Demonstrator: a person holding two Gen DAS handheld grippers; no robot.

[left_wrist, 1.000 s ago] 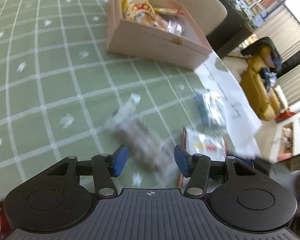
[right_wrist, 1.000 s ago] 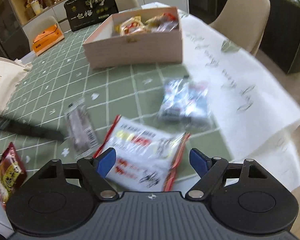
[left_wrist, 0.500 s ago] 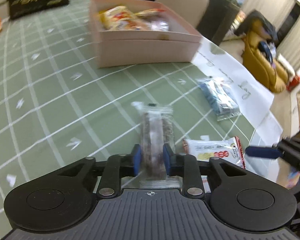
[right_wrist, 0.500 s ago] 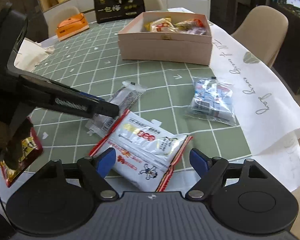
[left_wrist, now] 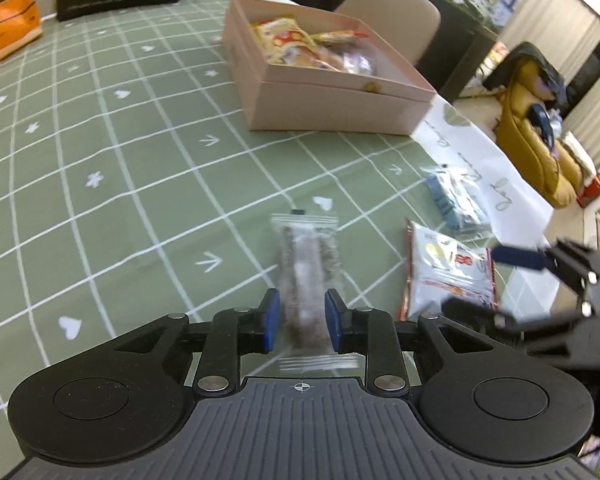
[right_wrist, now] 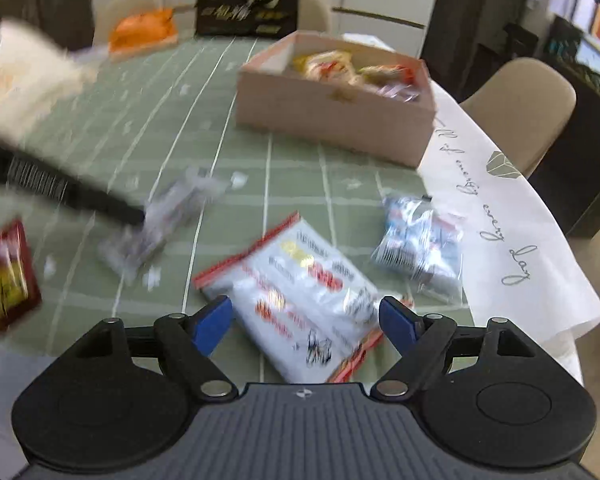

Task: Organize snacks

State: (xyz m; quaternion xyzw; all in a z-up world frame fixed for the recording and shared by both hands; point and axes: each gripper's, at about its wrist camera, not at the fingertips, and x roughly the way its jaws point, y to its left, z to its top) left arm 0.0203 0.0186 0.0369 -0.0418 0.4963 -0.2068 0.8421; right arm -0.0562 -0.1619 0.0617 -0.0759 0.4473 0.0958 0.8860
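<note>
A: Snacks, status?
B: Left tool (left_wrist: 299, 316) pinches a clear bar packet (left_wrist: 308, 276), box (left_wrist: 332, 110) at twelve o'clock.
A: Right tool (right_wrist: 306, 320)?
B: Spread, holding nothing, over a white packet (right_wrist: 300, 296) on the surface (left_wrist: 100, 140); blue packet (right_wrist: 420, 240) at two o'clock.
</note>
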